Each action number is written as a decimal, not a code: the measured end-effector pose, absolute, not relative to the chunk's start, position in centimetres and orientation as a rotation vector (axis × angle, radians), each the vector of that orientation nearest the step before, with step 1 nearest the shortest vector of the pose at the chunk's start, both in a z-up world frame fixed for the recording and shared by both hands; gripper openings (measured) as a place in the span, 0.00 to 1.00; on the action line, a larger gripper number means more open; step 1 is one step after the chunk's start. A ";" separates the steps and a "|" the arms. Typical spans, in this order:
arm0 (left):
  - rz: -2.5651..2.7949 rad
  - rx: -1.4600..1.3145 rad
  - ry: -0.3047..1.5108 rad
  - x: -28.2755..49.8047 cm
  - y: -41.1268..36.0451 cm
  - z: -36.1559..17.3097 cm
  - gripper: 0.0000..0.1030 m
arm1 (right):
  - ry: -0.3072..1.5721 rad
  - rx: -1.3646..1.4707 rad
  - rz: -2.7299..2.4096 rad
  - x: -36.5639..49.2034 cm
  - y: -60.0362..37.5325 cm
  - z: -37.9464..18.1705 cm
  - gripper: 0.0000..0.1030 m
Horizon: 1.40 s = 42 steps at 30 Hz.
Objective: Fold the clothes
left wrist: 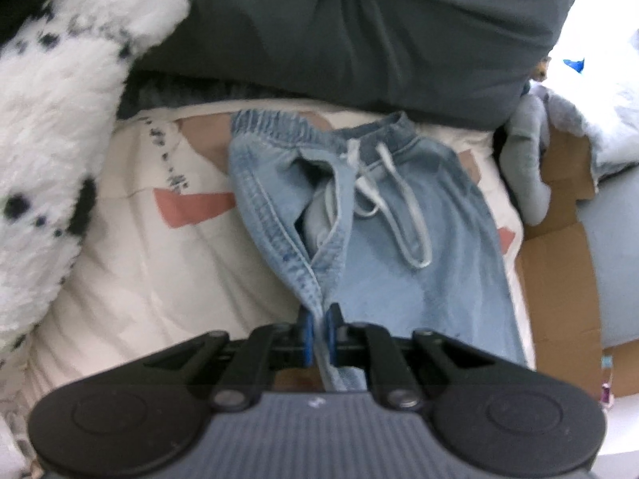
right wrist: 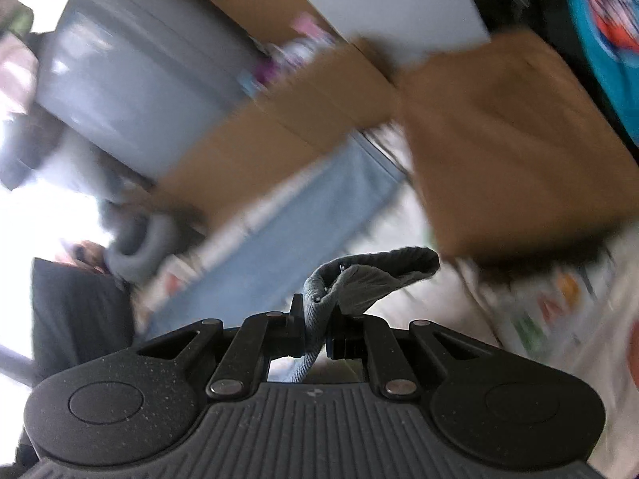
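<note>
Here both tongs — left, right — pinch soft, faded denim trousers.

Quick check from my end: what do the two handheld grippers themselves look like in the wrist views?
Both look alike. The left gripper has a ribbed grey body, two round black discs at its sides, black linkage bars with silver pivot pins, and blue-padded fingers. The right gripper has the same build; its ribbed body looks darker. No cables, hands or sleeves show.
</note>
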<state>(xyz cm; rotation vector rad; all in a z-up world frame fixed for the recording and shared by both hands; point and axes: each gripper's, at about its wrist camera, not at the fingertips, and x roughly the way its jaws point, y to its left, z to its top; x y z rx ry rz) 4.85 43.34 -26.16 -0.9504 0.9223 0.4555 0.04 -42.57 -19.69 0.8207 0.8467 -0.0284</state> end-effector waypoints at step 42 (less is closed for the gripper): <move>0.591 -0.953 0.928 5.9 47.6 -35.5 0.32 | 1.307 0.800 -0.289 -9.8 -41.0 -36.0 0.07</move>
